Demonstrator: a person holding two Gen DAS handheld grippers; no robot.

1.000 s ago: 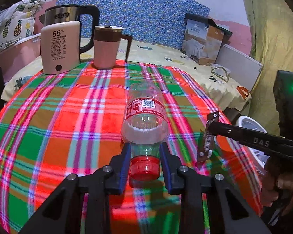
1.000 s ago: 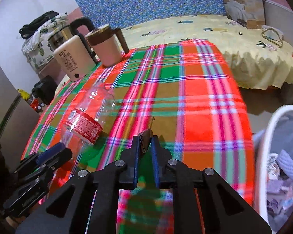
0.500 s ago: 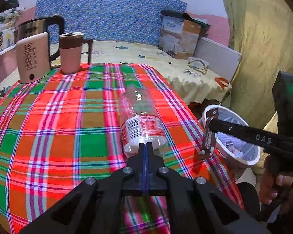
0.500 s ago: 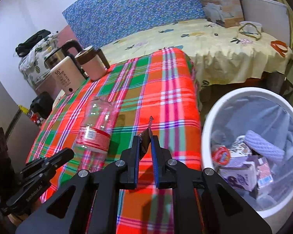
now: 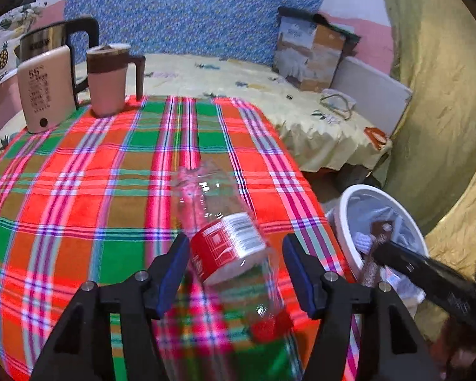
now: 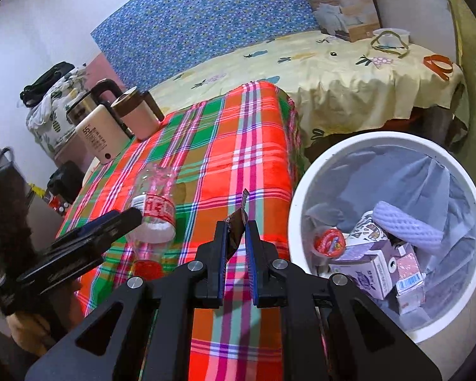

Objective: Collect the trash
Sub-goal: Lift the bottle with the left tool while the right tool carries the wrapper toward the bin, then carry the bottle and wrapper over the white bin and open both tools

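Observation:
A clear plastic bottle (image 5: pixel 228 241) with a red label and red cap lies on the plaid tablecloth (image 5: pixel 89 190), cap towards me. My left gripper (image 5: pixel 234 266) is open, its fingers either side of the bottle's label. The bottle also shows in the right wrist view (image 6: pixel 154 209). My right gripper (image 6: pixel 236 247) is nearly shut on a brown wrapper (image 6: pixel 236 222) at the table's right edge, beside the white trash bin (image 6: pixel 301 190). In the left wrist view the wrapper (image 5: pixel 376 254) hangs over the bin (image 5: pixel 342 222).
A kettle (image 5: pixel 44 82) and a pink mug (image 5: pixel 111 79) stand at the table's far left. The bin holds cartons and other trash. Behind is a bed with a yellow sheet (image 5: pixel 269 95) and a cardboard box (image 5: pixel 311 54).
My left gripper was shut and has opened around the bottle's body. The bottle has turned slightly. My right gripper has carried the wrapper right, to the bin.

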